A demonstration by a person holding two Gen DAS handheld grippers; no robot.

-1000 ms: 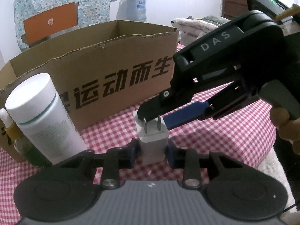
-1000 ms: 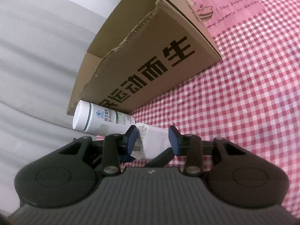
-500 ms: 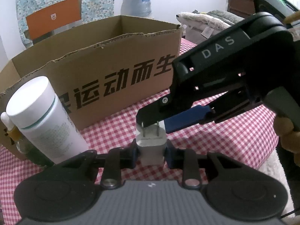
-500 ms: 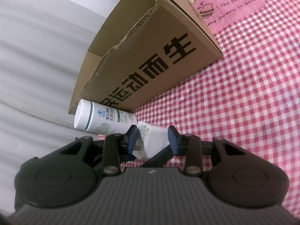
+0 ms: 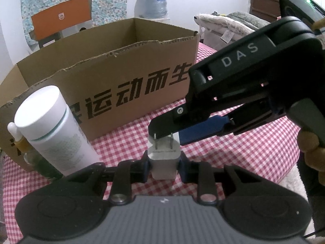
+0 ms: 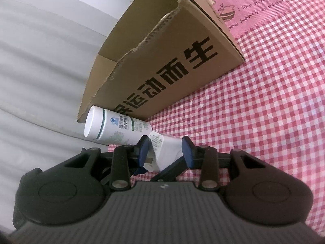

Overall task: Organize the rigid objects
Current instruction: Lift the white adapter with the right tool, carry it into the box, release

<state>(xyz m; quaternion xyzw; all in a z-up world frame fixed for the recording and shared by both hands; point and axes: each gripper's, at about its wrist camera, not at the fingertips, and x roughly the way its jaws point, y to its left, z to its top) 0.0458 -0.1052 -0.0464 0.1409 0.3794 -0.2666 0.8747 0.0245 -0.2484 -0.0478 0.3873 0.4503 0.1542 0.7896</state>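
Observation:
A white wall charger point(image 5: 163, 159) with two metal prongs stands upright between my two grippers. My left gripper point(image 5: 163, 166) is shut on its lower body, blue pads pressed to both sides. My right gripper point(image 5: 168, 136) comes in from the right and closes over the prong end, one black finger across the prongs and a blue pad behind. In the right wrist view the charger point(image 6: 168, 148) fills the gap of the right gripper point(image 6: 165, 152), both pads against it. An open cardboard box point(image 5: 121, 77) with black characters stands just behind.
A white bottle point(image 5: 54, 128) with a green band stands left of the charger against the box, and a small dropper bottle point(image 5: 15, 134) is beside it. A red checked cloth point(image 6: 264, 101) covers the table. A hand point(image 5: 310, 150) holds the right gripper's handle.
My left gripper's pads have closed the small gaps and now press on the charger's sides. The right gripper has kept its place and its grip.

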